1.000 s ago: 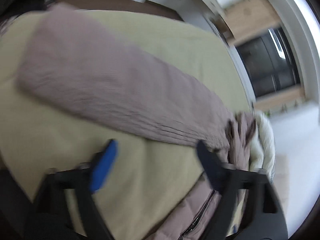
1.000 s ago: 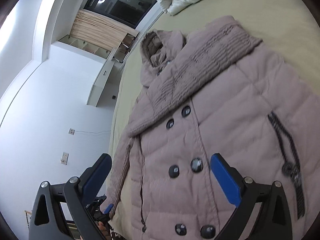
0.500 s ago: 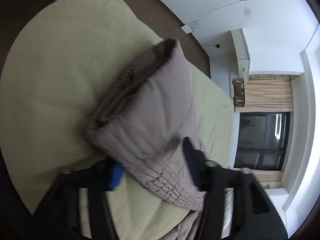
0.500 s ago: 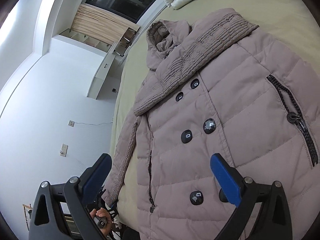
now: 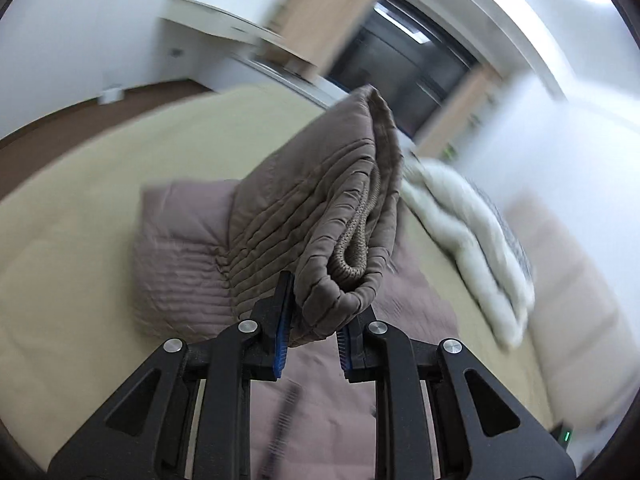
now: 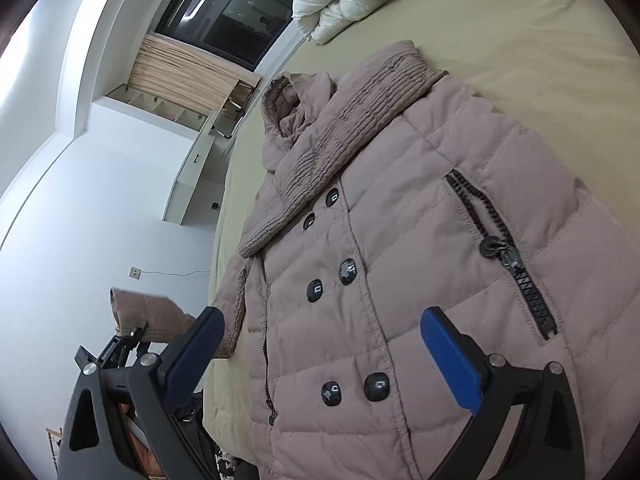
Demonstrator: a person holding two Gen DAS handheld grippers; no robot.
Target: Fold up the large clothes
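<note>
Lifted off the bed [image 5: 80,208] since a second ago, one sleeve cuff [image 5: 344,248] sits between the closing jaws of the left gripper [image 5: 312,328]. One coat [image 6: 420,240] lies on the bed, six buttons showing. Above it, the right gripper [image 6: 320,348] has its jaws apart.

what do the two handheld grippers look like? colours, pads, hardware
Both match: the left gripper and right gripper have matte black triangular-cutout linkage frames, silver round pivot bolts and flat blue finger pads. No cables, sleeves or printed markings visible.
</note>
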